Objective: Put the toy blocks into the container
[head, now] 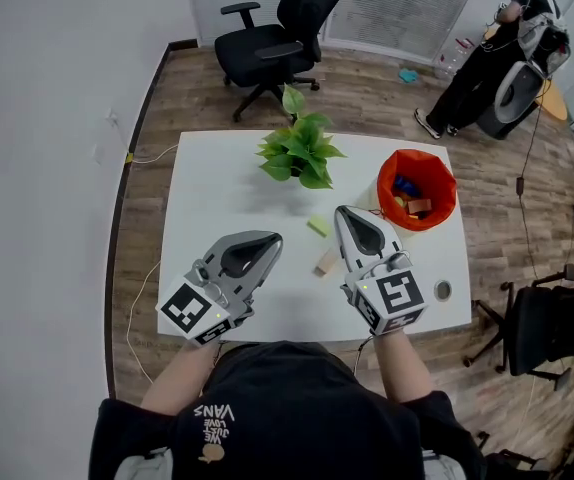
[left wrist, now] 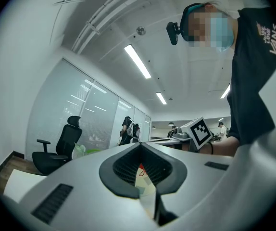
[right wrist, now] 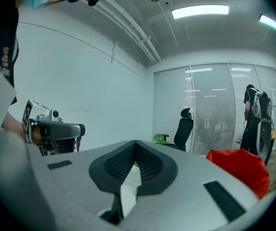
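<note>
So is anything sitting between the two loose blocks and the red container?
Only the right gripper itself: in the head view it lies across the line from the green block and tan block to the red container. The plant stands off to the side.

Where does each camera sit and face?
Head view: on the person's head, looking down at the table; forearms, left tool, right tool show.
Left gripper view: on the left tool, facing across the room, office chair at left; torso, right forearm show.
Right gripper view: on the right tool, facing the plant, red container at right; left tool, torso show.
Shared: both gripper views see that chair.
</note>
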The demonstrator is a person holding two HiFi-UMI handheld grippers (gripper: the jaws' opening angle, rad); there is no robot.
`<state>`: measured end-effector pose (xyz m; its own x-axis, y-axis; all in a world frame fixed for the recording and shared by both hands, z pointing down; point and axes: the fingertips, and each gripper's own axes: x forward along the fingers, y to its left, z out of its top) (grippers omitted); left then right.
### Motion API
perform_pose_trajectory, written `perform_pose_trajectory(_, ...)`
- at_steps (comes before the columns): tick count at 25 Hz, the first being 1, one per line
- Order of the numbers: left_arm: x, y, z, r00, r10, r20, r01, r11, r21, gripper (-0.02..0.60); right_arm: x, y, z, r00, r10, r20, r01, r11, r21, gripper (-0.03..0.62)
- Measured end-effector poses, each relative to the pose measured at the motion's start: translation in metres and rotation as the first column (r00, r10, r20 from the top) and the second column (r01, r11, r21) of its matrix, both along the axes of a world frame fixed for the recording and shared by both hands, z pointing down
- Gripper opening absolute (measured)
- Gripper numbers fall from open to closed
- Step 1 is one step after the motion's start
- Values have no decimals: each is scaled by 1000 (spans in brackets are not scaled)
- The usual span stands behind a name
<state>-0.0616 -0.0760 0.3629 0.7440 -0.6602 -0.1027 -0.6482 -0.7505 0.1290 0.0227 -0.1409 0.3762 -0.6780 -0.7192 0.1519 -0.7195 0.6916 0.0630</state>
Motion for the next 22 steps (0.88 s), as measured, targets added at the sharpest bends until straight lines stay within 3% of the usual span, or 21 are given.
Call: perform_pose_trajectory(22, -8, -9, 2, 999, -43, -27, 43, 999, -14, 11, -12, 1, 7, 999, -50, 10, 50, 999, -16, 18)
